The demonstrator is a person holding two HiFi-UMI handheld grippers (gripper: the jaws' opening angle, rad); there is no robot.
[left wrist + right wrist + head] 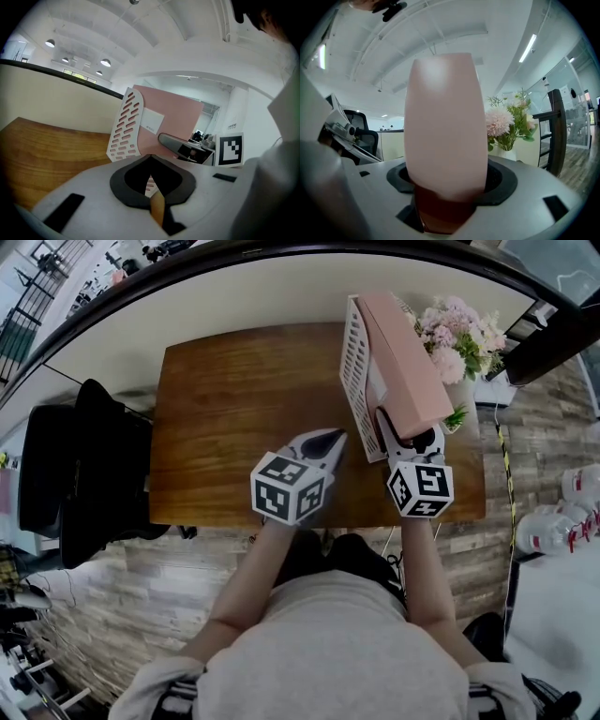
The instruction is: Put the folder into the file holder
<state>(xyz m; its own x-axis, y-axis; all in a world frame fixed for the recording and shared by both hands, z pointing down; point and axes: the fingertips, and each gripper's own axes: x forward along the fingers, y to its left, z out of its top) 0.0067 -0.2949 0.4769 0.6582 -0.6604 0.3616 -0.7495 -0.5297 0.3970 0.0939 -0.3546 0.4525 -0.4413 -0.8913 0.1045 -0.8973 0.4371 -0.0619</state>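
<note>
A pink folder stands on edge right behind the perforated wall of the white file holder at the table's right end. My right gripper is shut on the folder's near end; in the right gripper view the pink folder fills the space between the jaws. My left gripper hovers over the table's front middle, left of the holder, jaws shut and empty. The left gripper view shows the holder with the folder behind its wall. The holder's far side is hidden.
A vase of pink flowers stands just right of the folder, also seen as flowers. The wooden table is bare to the left. A black office chair sits off the table's left end. A partition wall runs behind the table.
</note>
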